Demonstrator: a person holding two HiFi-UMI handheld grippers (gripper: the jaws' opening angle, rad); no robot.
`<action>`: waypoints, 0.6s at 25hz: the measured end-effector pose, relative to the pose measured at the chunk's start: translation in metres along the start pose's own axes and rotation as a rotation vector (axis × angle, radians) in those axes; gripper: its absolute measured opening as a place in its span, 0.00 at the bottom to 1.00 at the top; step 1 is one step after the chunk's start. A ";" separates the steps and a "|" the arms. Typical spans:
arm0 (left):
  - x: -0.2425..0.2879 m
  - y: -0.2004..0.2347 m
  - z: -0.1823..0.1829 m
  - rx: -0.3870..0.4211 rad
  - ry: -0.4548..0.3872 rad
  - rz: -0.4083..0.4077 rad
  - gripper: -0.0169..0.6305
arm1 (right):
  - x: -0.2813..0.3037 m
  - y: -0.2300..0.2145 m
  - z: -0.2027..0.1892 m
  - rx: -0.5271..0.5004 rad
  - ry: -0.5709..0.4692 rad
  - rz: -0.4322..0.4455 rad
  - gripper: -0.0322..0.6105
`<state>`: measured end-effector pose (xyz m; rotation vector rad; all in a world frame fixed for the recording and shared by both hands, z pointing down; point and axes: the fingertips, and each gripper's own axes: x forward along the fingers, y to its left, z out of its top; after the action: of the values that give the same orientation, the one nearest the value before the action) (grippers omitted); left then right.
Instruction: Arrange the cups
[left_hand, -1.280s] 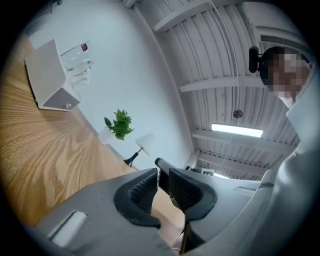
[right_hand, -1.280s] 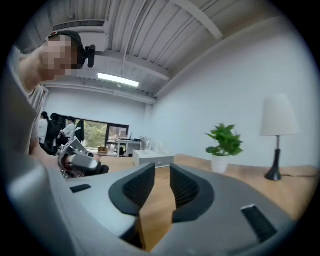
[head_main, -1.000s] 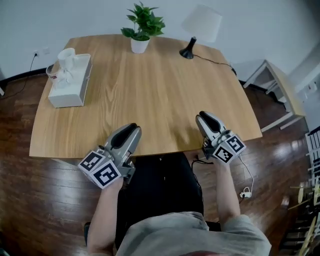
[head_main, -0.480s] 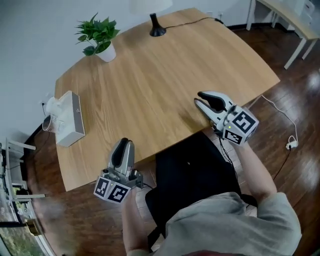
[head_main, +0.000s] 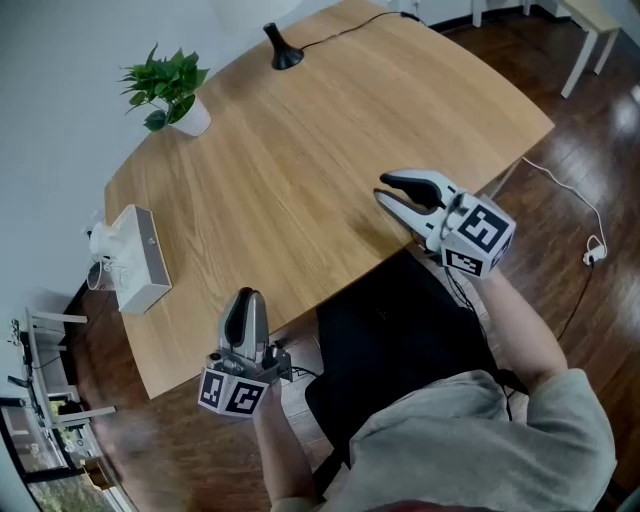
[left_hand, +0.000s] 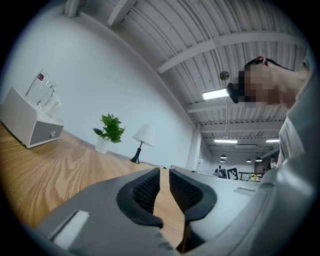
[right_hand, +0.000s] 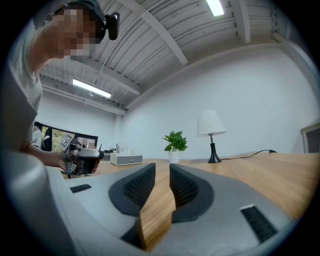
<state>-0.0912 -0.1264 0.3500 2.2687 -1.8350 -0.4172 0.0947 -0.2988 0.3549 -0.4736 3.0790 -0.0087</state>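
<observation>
Clear glass cups (head_main: 100, 246) stand on a white box (head_main: 146, 262) at the table's left end; they also show far off as cups (left_hand: 43, 89) in the left gripper view. My left gripper (head_main: 245, 300) lies level at the table's near edge, jaws almost together with nothing between them (left_hand: 164, 172). Over the near right part of the table my right gripper (head_main: 382, 190) points across the wood, its jaws a little apart and empty (right_hand: 162, 169). Both grippers are far from the cups.
A potted plant (head_main: 165, 95) and a black lamp base (head_main: 284, 52) with its cord stand at the far side of the wooden table (head_main: 330, 130). A white side table (head_main: 585, 20) stands at the far right on the dark wood floor.
The head view has swung, so the table now lies turned in the picture. My right gripper moved slightly over the table's edge, then held still. The left gripper rolled about its own axis.
</observation>
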 end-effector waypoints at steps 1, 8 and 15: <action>0.000 0.000 0.001 -0.006 -0.008 -0.002 0.13 | -0.001 0.000 0.000 0.001 -0.001 -0.001 0.18; -0.001 -0.001 0.003 -0.015 -0.021 -0.005 0.13 | -0.002 -0.001 0.000 -0.003 0.001 -0.008 0.18; -0.002 0.001 0.004 -0.019 -0.024 -0.001 0.13 | -0.002 -0.001 0.002 0.002 -0.008 -0.012 0.18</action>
<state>-0.0937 -0.1246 0.3472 2.2622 -1.8335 -0.4612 0.0969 -0.2992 0.3534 -0.4915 3.0679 -0.0106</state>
